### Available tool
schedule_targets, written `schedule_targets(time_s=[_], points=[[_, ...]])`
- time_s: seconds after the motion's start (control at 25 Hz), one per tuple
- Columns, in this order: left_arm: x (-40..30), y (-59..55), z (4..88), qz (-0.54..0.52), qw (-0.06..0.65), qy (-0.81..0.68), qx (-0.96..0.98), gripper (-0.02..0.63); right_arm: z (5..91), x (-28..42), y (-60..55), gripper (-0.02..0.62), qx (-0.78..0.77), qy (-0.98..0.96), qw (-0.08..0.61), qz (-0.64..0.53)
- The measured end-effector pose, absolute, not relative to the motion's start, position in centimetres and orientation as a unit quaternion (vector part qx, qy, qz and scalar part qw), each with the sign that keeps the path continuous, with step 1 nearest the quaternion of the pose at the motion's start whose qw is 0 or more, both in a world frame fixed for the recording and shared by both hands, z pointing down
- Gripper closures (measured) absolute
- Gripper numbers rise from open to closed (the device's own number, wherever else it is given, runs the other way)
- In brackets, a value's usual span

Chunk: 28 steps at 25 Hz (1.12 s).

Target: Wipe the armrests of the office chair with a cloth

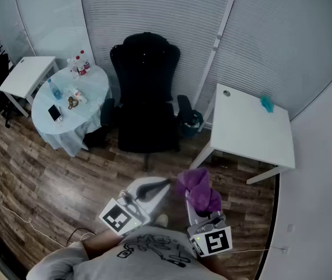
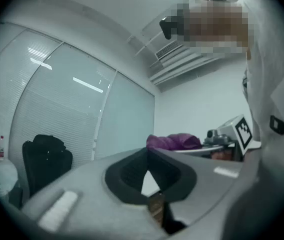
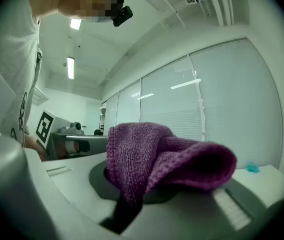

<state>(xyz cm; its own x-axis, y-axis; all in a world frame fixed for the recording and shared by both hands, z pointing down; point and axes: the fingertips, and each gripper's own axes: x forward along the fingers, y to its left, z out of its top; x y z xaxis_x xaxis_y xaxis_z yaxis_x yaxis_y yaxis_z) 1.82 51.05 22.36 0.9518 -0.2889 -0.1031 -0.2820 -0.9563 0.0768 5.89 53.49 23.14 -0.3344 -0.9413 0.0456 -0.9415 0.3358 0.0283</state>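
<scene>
A black office chair (image 1: pixel 145 95) stands against the blinds at the room's far side, with an armrest on its left (image 1: pixel 107 111) and one on its right (image 1: pixel 184 107). A purple cloth (image 1: pixel 198 189) is clamped in my right gripper (image 1: pixel 196 196), held low in front of the person's body and well short of the chair. The right gripper view shows the cloth (image 3: pixel 156 159) bunched over the jaws. Beside it, my left gripper (image 1: pixel 161 184) is shut and holds nothing. In the left gripper view the chair (image 2: pixel 44 160) sits at the lower left.
A round table (image 1: pixel 90 107) with bottles and small items stands left of the chair. A white desk (image 1: pixel 250 130) with a teal object (image 1: pixel 266 103) stands to the right. Another small white desk (image 1: pixel 25 74) is far left. A cable (image 1: pixel 5 200) lies on the wooden floor.
</scene>
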Motion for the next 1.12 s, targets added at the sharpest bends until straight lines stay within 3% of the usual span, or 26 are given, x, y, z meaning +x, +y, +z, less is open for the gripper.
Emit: schedule_targets(time_s=[1.12], points=[[9.0, 51.5, 24.6, -0.050, 0.053, -0.164, 0.984, 0.604, 25.4, 13.1, 54.3, 0.561, 0.571, -0.820, 0.012, 0.028]])
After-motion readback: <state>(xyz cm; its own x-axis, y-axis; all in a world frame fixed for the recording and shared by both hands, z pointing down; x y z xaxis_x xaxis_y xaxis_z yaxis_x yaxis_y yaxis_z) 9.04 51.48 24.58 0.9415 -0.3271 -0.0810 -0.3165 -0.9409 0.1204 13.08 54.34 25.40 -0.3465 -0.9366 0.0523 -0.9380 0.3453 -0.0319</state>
